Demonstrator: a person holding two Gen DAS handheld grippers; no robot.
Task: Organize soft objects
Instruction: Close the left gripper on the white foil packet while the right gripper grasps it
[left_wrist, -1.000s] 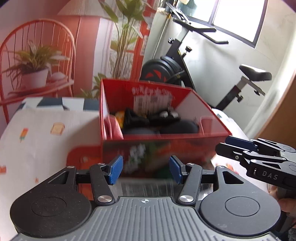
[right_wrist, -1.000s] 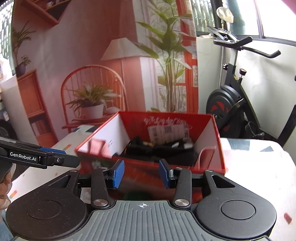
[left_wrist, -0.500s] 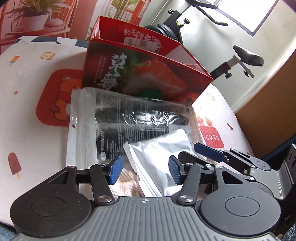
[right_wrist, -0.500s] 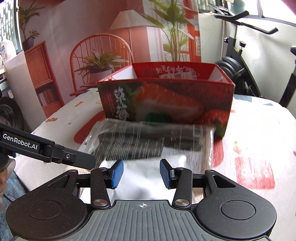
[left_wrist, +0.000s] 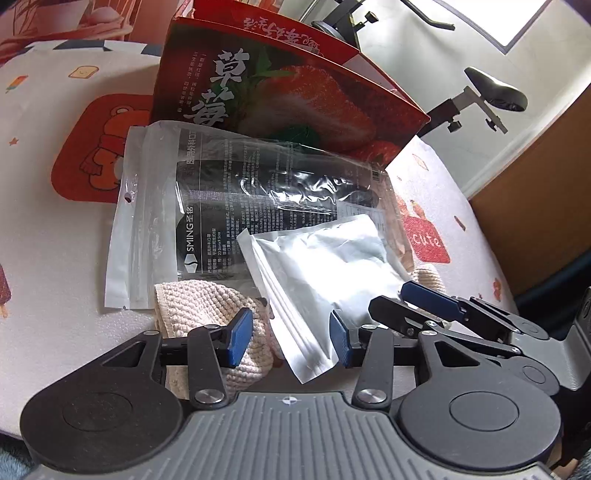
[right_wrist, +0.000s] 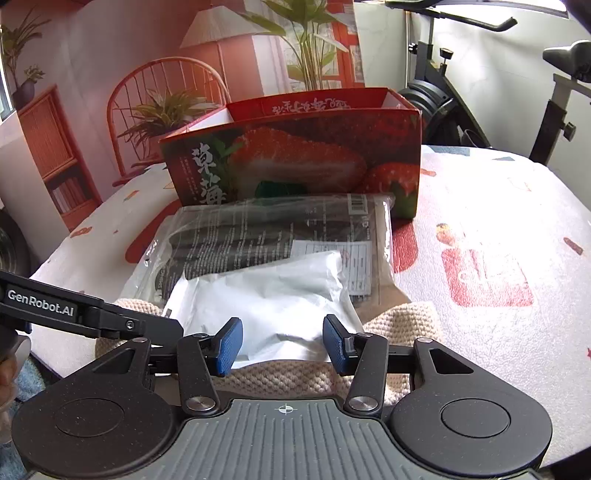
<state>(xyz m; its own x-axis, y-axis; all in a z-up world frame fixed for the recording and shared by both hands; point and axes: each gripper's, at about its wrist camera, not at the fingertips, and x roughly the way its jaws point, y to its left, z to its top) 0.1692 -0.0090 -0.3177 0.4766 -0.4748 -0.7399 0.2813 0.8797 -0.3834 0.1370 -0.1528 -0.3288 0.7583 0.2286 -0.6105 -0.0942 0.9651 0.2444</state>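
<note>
A red strawberry box stands open on the table. In front of it lies a clear plastic bag with a black item. A silver-white pouch lies on the bag. A cream knitted cloth lies under both at the near edge. My left gripper is open, its jaws either side of the pouch's near corner. My right gripper is open just above the pouch's near edge, and shows at the right of the left wrist view.
The table has a white cloth with cartoon prints, including an orange bear patch. An exercise bike stands behind the table on the right. A red chair with a potted plant stands behind on the left.
Both grippers have come down from box height towards the table's near edge and now hover low over the pouch and knitted cloth. Both stay open and empty.
</note>
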